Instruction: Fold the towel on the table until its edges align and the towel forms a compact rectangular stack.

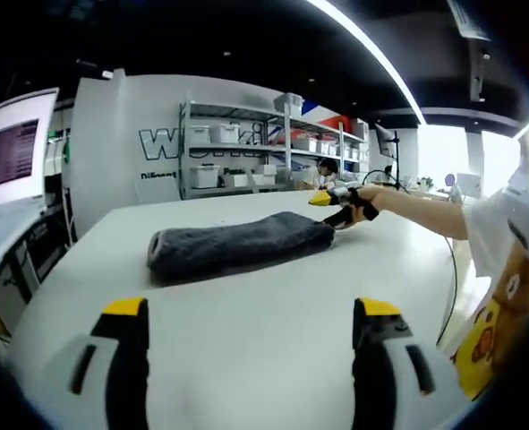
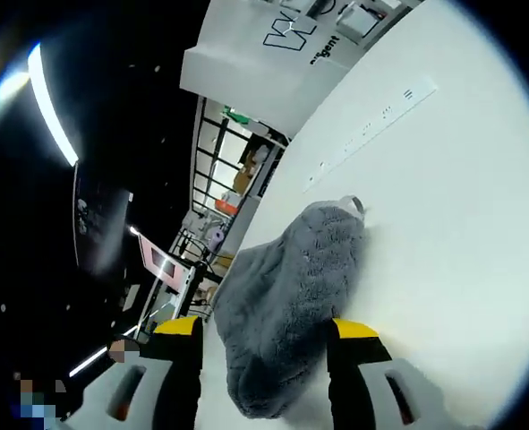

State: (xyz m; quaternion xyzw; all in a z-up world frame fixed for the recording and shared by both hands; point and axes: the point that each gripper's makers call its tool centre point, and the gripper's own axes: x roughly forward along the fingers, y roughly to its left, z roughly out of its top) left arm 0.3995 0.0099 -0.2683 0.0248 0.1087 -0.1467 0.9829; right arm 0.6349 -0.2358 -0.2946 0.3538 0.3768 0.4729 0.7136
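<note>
large "w" lettering on white wall (image 1: 157, 143)

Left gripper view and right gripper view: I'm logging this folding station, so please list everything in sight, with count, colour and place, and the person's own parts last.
towel: one, dark grey, folded into a long bundle at mid-table; its near end lies between the right gripper's jaws in the right gripper view.
table: one, white, under the towel.
shelving rack: one, grey metal, holding white bins, against the far wall.
monitor: one, pale frame with a lit screen, at the table's left side.
ceiling light strip: one, white, overhead.
left gripper: one, black with yellow tips, jaws spread over bare table, off the towel.
right gripper: one, black and yellow, at the towel's right end, jaws apart.
person's arm: one, reaching in from the right.
</note>
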